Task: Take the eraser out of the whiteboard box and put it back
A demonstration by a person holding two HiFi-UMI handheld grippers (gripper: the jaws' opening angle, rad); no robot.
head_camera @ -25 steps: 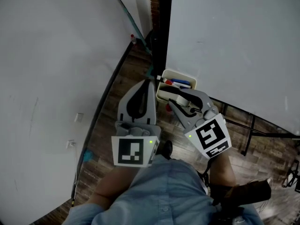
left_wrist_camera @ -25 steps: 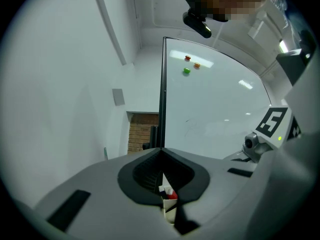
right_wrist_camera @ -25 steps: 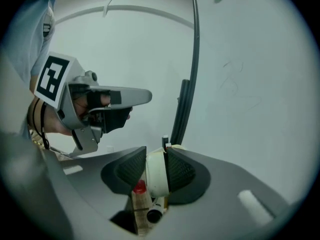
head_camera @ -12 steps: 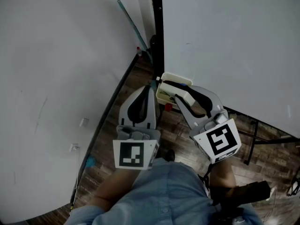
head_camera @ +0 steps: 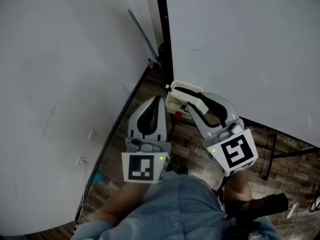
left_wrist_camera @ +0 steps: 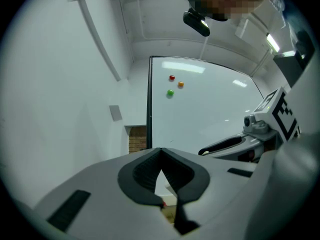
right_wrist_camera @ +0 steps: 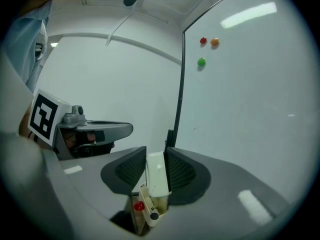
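Evidently the right gripper is clamped on the single eraser, gripping its broad flat sides, right over the one whiteboard box. The eraser looks light, stiff and smooth-shelled, so a mid-body hold seems safest against slipping. Left of the box, the left gripper has its jaws together on nothing. High above the box, three magnets dot the whiteboard.
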